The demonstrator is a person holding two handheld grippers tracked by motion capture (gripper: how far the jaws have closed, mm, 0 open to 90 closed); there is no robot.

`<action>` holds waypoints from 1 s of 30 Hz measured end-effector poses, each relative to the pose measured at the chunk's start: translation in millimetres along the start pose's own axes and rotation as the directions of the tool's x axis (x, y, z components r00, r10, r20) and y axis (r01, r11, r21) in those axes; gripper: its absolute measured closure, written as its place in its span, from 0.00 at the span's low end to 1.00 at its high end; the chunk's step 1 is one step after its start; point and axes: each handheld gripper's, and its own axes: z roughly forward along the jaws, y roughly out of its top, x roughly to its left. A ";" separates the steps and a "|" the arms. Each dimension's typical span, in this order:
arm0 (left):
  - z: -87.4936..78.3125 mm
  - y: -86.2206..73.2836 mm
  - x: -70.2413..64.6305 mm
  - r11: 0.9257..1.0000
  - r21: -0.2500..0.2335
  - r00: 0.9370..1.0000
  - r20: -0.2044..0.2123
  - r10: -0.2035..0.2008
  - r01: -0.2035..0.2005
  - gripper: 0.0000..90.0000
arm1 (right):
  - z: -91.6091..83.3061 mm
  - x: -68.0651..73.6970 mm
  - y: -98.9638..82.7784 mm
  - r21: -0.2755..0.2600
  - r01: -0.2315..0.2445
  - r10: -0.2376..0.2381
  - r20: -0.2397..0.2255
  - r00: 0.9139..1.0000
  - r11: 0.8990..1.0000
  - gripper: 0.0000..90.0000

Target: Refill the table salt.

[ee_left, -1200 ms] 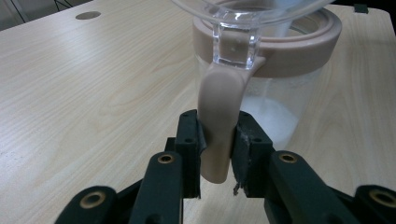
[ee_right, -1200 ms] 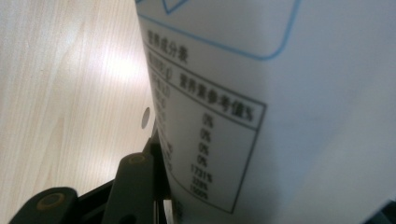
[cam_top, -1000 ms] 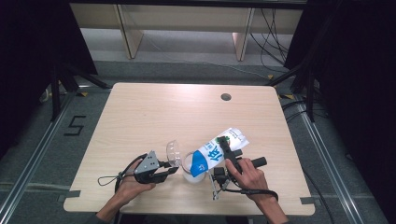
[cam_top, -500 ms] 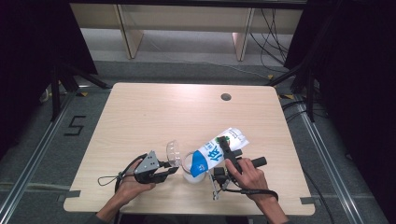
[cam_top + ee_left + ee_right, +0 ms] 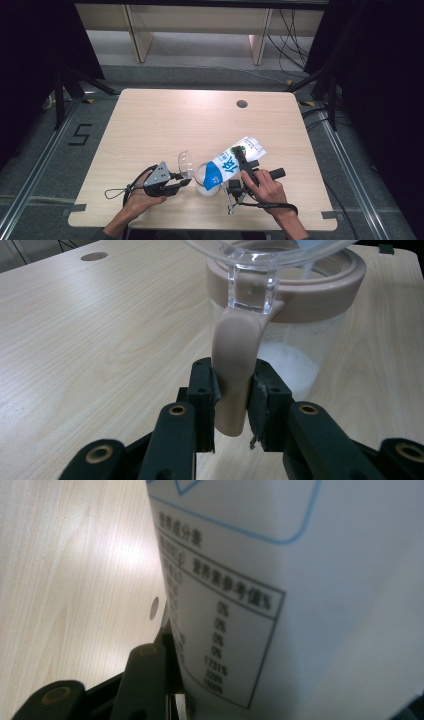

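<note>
Left hand (image 5: 137, 197): low at the near edge of the table (image 5: 150, 120), forearm coming in from the near side, wrist level.
Left gripper (image 5: 184, 181): jaws narrowed and clamped on the jar's beige handle (image 5: 232, 375), pinning it.
Lid (image 5: 186, 164): clear, flipped open, standing just left of the jar mouth.
Jar (image 5: 207, 184): near middle of the table, clear walls, beige rim, white powder heaped inside. Likely hard and smooth, light for now; the handle looks the safest hold.
Bag (image 5: 232, 162): blue and white, tipped down to the left, its mouth over the jar. Soft and slippery by the look of it, contents shifting; grip the body mid-way.
Right gripper (image 5: 240, 156): jaws part-open, pressing the bag's sides.
Right hand (image 5: 265, 187): right of the jar, wrist cocked to tilt the bag.
</note>
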 end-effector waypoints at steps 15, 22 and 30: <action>0.0 0.0 0.0 1.000 0.000 1.000 0.000 0.001 -0.001 0.81 | 0.4 -0.7 1.0 -0.004 0.005 -0.005 0.003 1.000 1.000 0.64; -0.1 0.0 0.0 1.000 0.001 1.000 0.000 0.001 -0.001 0.81 | -0.4 -0.3 1.0 -0.001 0.002 -0.002 0.007 1.000 1.000 0.64; -0.1 0.0 0.0 1.000 0.001 1.000 0.000 0.000 0.000 0.81 | -0.2 -1.9 1.7 -0.013 0.047 -0.047 0.010 0.999 0.999 0.64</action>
